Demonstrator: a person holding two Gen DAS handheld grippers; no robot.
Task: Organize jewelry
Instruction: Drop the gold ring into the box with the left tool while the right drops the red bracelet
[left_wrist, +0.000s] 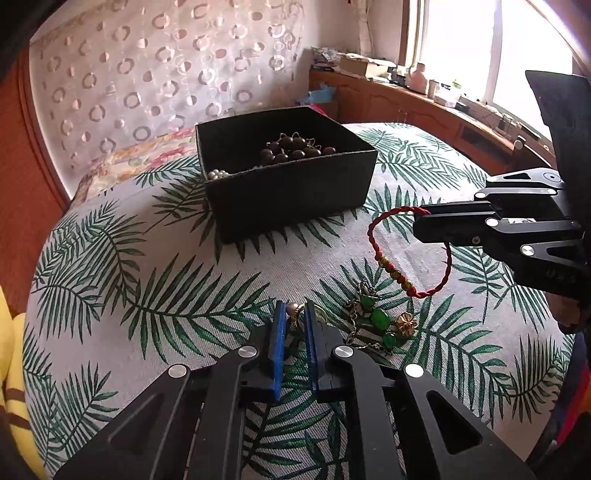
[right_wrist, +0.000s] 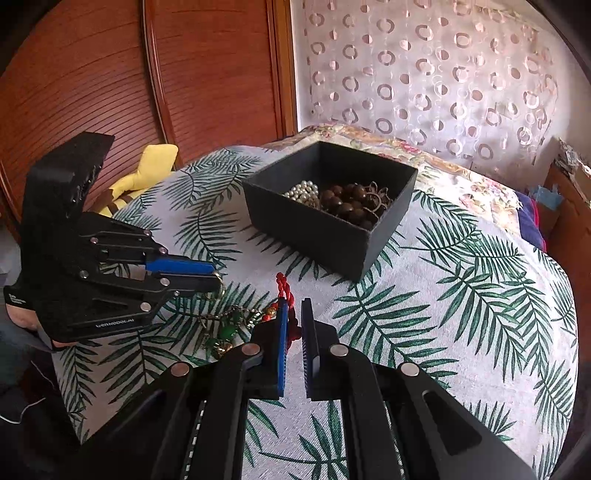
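A black open box (left_wrist: 291, 192) stands on the leaf-print cloth and holds dark wooden beads (left_wrist: 291, 147) and pearls (left_wrist: 216, 174); it also shows in the right wrist view (right_wrist: 314, 229). My right gripper (right_wrist: 293, 306) is shut on a red cord bracelet (left_wrist: 384, 254) with gold beads, held above the cloth right of the box; the gripper also shows in the left wrist view (left_wrist: 421, 221). My left gripper (left_wrist: 295, 310) is shut on a small gold piece with a pearl (left_wrist: 293, 309), low over the cloth. A green-stone chain (left_wrist: 376, 319) lies just right of it.
The table has a rounded edge under the leaf-print cloth (left_wrist: 166, 280). A yellow plush (right_wrist: 147, 166) lies at the far left edge. A wooden wardrobe (right_wrist: 92, 74) and a bead curtain (right_wrist: 424, 74) stand behind. A cluttered wooden sideboard (left_wrist: 424, 96) runs under the window.
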